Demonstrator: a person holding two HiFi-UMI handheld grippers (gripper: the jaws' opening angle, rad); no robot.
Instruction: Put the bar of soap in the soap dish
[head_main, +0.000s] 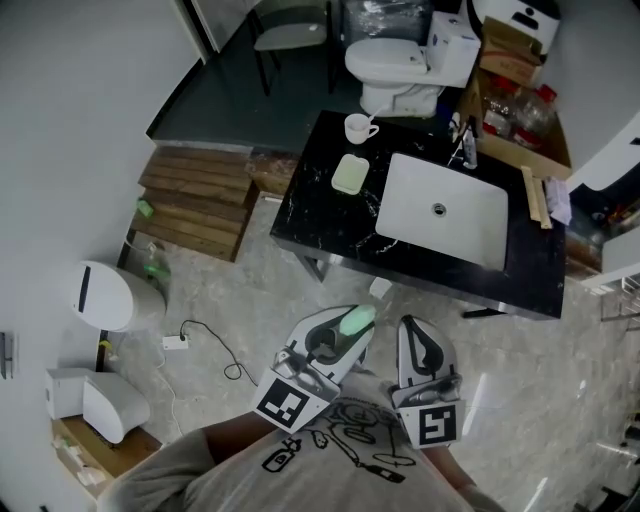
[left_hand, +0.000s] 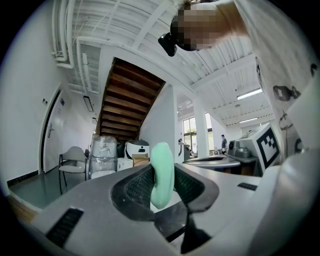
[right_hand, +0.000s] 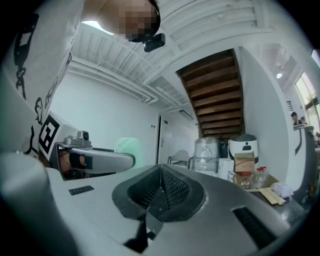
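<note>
Right now your left gripper (head_main: 352, 328) is clamped on the bar of soap (left_hand: 162, 175), a smooth, pale green, rounded cake standing on edge between the ribbed black pads, while your right gripper (right_hand: 160, 186) has its jaws pressed together on nothing. Both white, hard-shelled grippers sit side by side at the bottom centre of the head view, held level and pointing up the frame toward the glossy black, white-veined desk (head_main: 320, 215). The pale green rectangular soap dish (head_main: 350, 175) lies there left of the white sink (head_main: 445, 215), well apart from the soap.
</note>
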